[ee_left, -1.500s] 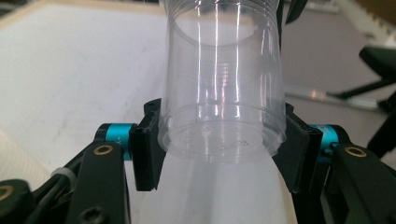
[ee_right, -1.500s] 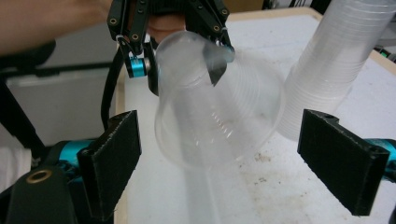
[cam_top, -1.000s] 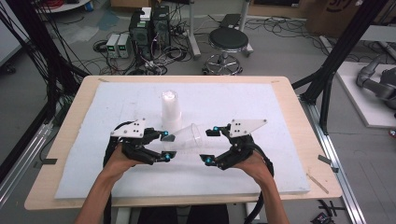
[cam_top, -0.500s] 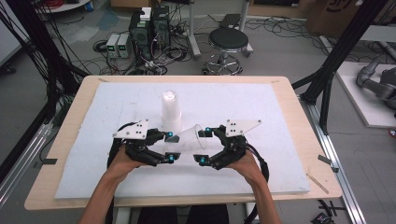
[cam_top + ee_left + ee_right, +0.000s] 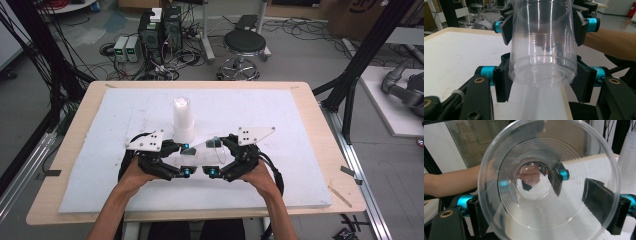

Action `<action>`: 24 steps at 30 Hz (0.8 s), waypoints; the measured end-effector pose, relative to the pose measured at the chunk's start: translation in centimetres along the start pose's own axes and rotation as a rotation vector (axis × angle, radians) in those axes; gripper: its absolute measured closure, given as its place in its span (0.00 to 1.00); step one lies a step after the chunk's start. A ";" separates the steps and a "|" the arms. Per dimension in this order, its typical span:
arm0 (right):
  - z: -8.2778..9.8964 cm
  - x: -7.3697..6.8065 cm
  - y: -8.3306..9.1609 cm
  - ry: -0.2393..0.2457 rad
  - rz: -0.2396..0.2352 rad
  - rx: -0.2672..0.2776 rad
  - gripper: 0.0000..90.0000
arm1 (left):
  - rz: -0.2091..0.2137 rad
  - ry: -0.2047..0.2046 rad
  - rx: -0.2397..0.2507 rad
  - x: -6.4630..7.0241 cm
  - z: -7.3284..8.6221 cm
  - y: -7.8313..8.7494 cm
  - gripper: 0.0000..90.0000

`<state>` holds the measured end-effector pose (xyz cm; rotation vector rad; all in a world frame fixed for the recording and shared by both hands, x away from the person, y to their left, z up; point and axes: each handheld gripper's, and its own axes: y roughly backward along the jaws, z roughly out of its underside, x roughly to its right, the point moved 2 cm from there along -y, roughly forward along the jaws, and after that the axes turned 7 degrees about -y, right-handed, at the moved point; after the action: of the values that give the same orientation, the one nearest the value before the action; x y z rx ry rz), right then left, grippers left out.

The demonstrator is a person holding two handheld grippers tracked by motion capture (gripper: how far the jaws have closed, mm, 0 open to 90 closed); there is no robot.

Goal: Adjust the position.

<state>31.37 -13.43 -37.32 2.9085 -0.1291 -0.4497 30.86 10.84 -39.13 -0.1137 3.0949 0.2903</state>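
A clear plastic cup (image 5: 202, 152) lies on its side, held above the white board between both grippers. My left gripper (image 5: 187, 159) is shut on its base end; in the left gripper view my pads (image 5: 501, 80) clamp the cup (image 5: 542, 50) just above its bottom. My right gripper (image 5: 214, 159) is shut on the wider rim end, and shows farther off in the left gripper view (image 5: 542, 25). The cup's open mouth (image 5: 549, 177) faces the right gripper view, with the right gripper's pads (image 5: 609, 207) on either side of it.
A tall stack of clear cups (image 5: 183, 120) stands upright just behind the left gripper, also at the right edge of the right gripper view (image 5: 627, 162). The white board (image 5: 280, 125) covers the wooden table. A stool and computers stand on the floor beyond.
The right gripper has shifted slightly left towards the left one, so the gap between them is narrower. Both keep their hold on the cup.
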 end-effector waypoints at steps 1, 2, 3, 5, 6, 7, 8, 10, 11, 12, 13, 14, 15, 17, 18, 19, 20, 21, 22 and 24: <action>0.0 0.0 -0.1 0.000 -0.002 -0.001 0.16 | 0.002 -0.003 -0.002 0.0 0.0 0.0 0.46; -0.1 0.0 -0.1 0.001 -0.005 -0.002 0.16 | 0.004 -0.002 -0.001 0.0 0.0 0.0 0.46; -0.1 0.0 -0.1 0.001 -0.005 -0.002 0.16 | 0.004 -0.002 -0.001 0.0 0.0 0.0 0.46; -0.1 -0.1 -0.2 0.002 -0.021 -0.001 0.18 | 0.006 -0.002 -0.003 0.0 0.0 0.0 0.46; -0.1 -0.1 -0.2 0.003 -0.024 -0.001 0.20 | 0.007 -0.002 -0.004 0.0 0.1 0.0 0.46; -0.1 -0.1 -0.1 0.005 -0.027 0.000 0.20 | 0.007 -0.003 -0.005 0.0 0.1 0.0 0.46; -0.1 -0.1 -0.1 0.005 -0.028 0.002 0.22 | 0.008 -0.002 -0.004 0.1 0.1 0.0 0.46; -0.2 -0.2 -0.1 0.008 -0.043 0.004 0.25 | 0.015 -0.005 -0.005 0.1 0.1 0.0 0.46; -0.2 -0.2 0.0 0.008 -0.042 0.005 0.27 | 0.015 -0.005 -0.005 0.1 0.1 0.0 0.46; -0.2 -0.2 0.0 0.008 -0.042 0.005 0.27 | 0.017 -0.006 -0.006 0.1 0.1 -0.1 0.46; -0.2 -0.2 0.0 0.007 -0.041 0.005 0.28 | 0.019 -0.010 -0.009 0.1 0.1 -0.1 0.46; -0.2 -0.1 0.1 0.007 -0.043 0.007 0.31 | 0.019 -0.009 -0.010 0.1 0.1 -0.1 0.46; -0.2 -0.1 0.1 0.005 -0.045 0.009 0.32 | 0.020 -0.009 -0.006 0.1 0.1 -0.1 0.46; -0.2 -0.1 0.1 0.008 -0.047 0.012 0.34 | 0.020 -0.010 -0.006 0.1 0.1 -0.1 0.46; -0.2 -0.1 0.1 0.009 -0.046 0.014 0.34 | 0.020 -0.009 -0.007 0.1 0.1 -0.1 0.46; -0.3 -0.1 0.1 0.010 -0.047 0.014 0.35 | 0.020 -0.009 -0.007 0.1 0.1 -0.1 0.46; -0.3 -0.1 0.1 0.009 -0.046 0.015 0.35 | 0.021 -0.007 -0.008 0.1 0.1 -0.1 0.46; -0.3 -0.1 0.1 0.011 -0.046 0.016 0.35 | 0.020 -0.009 -0.009 0.1 0.1 -0.1 0.46; -0.2 -0.1 0.1 0.010 -0.046 0.015 0.35 | 0.019 -0.012 -0.008 0.1 0.1 0.0 0.46; -0.2 -0.1 0.1 0.006 -0.044 0.019 0.35 | 0.005 -0.004 0.001 0.1 0.1 -0.1 0.35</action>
<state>31.39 -13.43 -37.06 2.9358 -0.0684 -0.4486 30.82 10.79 -39.24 -0.1050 3.0913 0.2889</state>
